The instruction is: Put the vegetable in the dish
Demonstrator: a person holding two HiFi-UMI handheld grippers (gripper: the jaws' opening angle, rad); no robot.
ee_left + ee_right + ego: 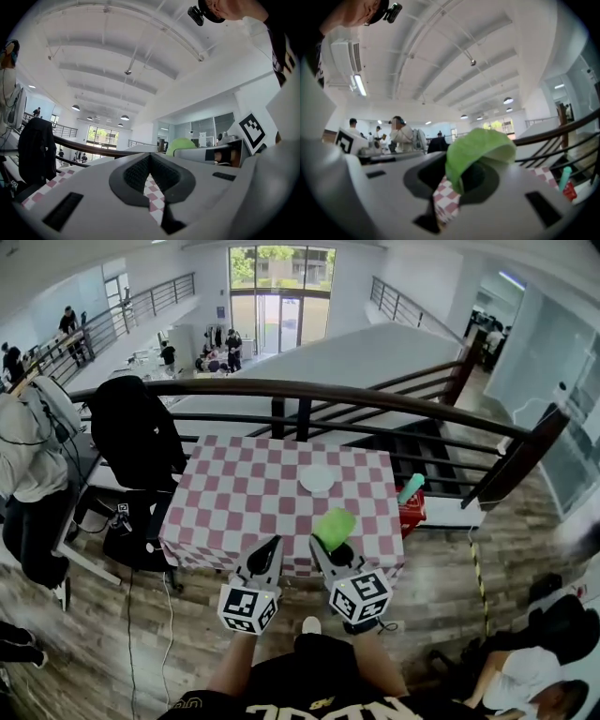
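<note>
A green leafy vegetable (334,526) is held in my right gripper (323,542), above the near edge of the table (234,502) with the red-and-white checked cloth. In the right gripper view the leaf (476,152) curls over the jaws, which are shut on it. A small white dish (317,480) sits on the far right part of the table, well beyond both grippers. My left gripper (273,546) hovers beside the right one at the table's near edge, shut and holding nothing (150,176). The leaf (182,144) also shows to its right in the left gripper view.
A dark railing (309,395) runs behind the table above a stairwell. A black jacket hangs over a chair (136,432) left of the table. A red box with a teal bottle (411,498) stands at the table's right. People stand at the far left (28,465).
</note>
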